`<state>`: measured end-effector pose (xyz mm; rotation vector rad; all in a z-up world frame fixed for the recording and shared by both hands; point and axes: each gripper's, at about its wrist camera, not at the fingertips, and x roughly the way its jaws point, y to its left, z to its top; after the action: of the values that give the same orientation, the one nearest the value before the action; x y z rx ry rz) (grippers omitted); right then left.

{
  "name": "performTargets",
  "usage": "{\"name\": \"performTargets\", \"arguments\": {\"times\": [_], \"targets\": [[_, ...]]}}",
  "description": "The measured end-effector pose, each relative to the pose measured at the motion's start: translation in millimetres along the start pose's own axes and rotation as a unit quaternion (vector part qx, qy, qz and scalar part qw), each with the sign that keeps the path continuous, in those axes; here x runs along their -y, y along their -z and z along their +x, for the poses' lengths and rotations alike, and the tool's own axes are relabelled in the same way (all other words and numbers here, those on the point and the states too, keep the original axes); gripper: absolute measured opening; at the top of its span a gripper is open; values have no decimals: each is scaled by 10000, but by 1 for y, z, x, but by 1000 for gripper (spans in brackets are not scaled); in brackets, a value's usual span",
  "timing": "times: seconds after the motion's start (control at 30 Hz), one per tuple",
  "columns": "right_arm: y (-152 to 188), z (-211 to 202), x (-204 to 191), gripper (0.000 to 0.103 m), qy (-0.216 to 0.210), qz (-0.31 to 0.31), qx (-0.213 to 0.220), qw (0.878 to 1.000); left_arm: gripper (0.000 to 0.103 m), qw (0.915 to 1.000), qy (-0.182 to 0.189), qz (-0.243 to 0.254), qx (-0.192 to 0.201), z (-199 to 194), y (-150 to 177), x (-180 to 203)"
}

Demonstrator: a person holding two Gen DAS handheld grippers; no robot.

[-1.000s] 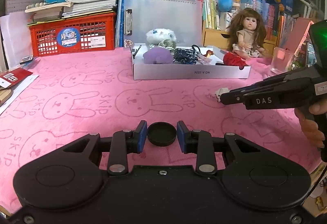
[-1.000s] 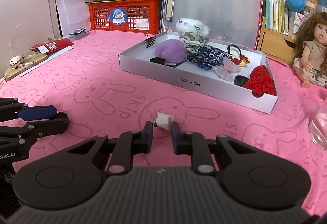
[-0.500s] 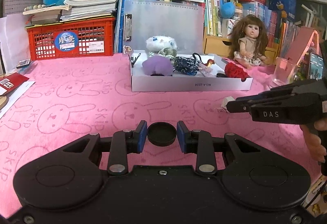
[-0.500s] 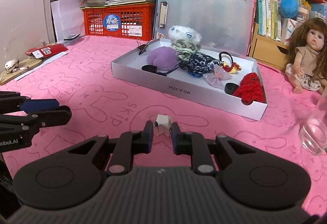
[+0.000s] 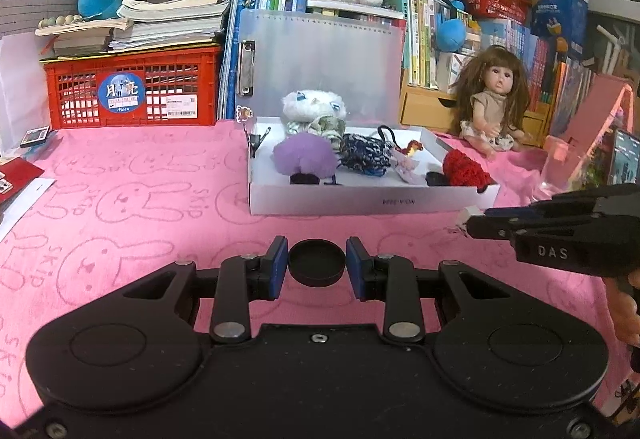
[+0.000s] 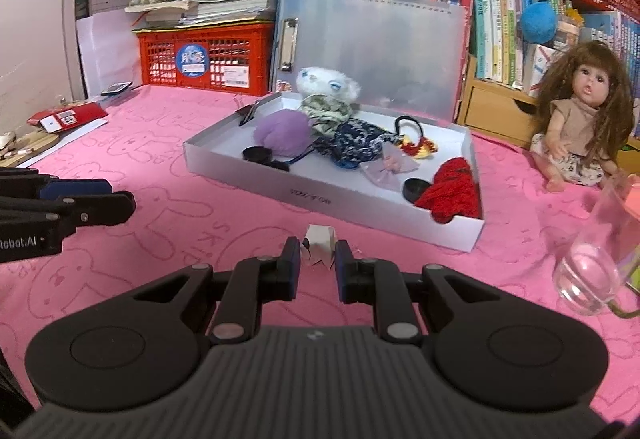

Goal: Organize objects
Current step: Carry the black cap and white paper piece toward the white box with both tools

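My left gripper point(image 5: 317, 265) is shut on a round black cap point(image 5: 317, 267) and holds it above the pink cloth, short of the white tray point(image 5: 360, 201). My right gripper point(image 6: 317, 259) is shut on a small white hair clip point(image 6: 320, 241), also lifted, near the tray's front wall point(image 6: 320, 199). The tray holds a purple pompom point(image 6: 282, 131), a white plush point(image 6: 328, 83), a dark blue scrunchie point(image 6: 356, 145), a red knit piece point(image 6: 452, 191) and black caps point(image 6: 258, 154). The right gripper shows in the left wrist view point(image 5: 470, 221), the left one in the right wrist view point(image 6: 120, 199).
A doll point(image 6: 580, 119) sits at the right. A clear glass cup point(image 6: 596, 259) stands near my right gripper. A red crate point(image 5: 132, 95) with books stands at the back left. A clear clipboard point(image 5: 320, 67) leans behind the tray. Cards and papers point(image 6: 64, 119) lie at the left edge.
Both grippers have risen and moved forward toward the tray, each still holding its item. The white clip left the cloth with the right gripper.
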<state>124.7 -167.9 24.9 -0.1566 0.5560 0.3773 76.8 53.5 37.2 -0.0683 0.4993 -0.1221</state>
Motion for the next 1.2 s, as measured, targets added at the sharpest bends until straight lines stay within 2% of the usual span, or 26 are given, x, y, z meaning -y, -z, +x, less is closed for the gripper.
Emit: {"name": "performTargets", "arguments": {"times": [0.43, 0.6, 0.97, 1.2], "targets": [[-18, -2, 22, 22, 239, 172, 257, 9992, 30, 9998, -67, 33, 181, 30, -35, 7], [-26, 4, 32, 22, 310, 327, 275, 9986, 30, 9997, 58, -88, 209, 50, -52, 8], [-43, 30, 55, 22, 332, 656, 163, 9972, 30, 9995, -75, -298, 12, 98, -74, 11], [-51, 50, 59, 22, 378, 666, 111, 9970, 30, 9995, -249, -147, -99, 129, -81, 20]]}}
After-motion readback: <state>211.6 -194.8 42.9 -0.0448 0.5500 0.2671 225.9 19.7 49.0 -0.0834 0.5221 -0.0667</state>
